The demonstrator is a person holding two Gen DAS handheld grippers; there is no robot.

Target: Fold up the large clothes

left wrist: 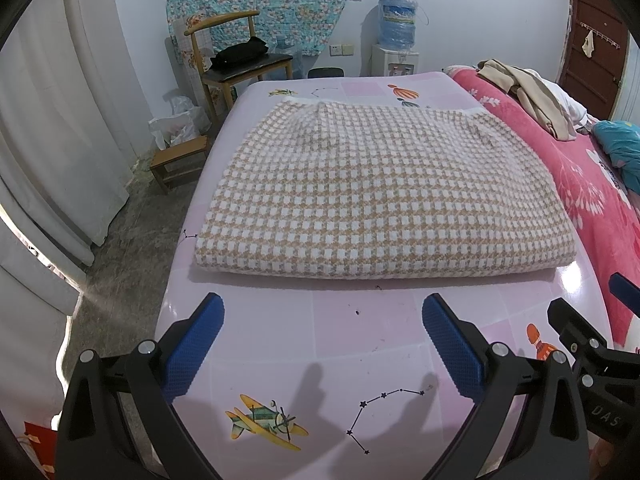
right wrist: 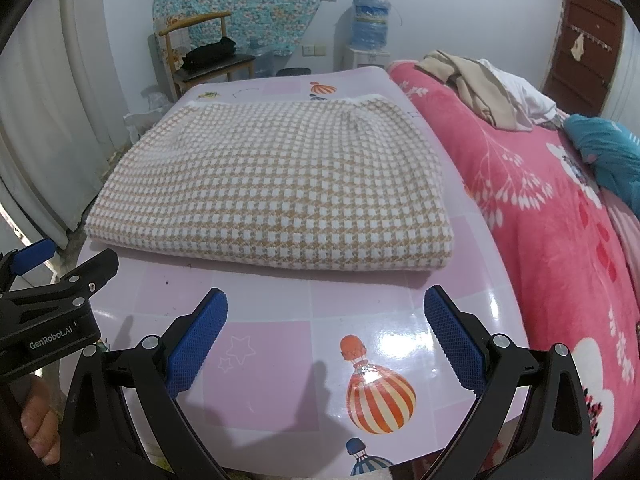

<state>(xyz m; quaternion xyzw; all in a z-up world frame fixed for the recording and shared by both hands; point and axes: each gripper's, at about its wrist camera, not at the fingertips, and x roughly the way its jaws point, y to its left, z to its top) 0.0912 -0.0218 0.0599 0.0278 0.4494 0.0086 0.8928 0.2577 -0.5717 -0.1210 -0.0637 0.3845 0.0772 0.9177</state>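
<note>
Left wrist view: beige-and-white checked knit garment (left wrist: 380, 188) folded flat mid-bench (left wrist: 360, 340), left tool (left wrist: 322, 344) and right tool (right wrist: 326, 340) both spread wide, empty, just short of near edge; best gripping both near corners evenly, lifting together.

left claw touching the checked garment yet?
Apart. The left wrist view shows the open left claw short of the folded checked garment, with a strip of bare pink table between them.
</note>
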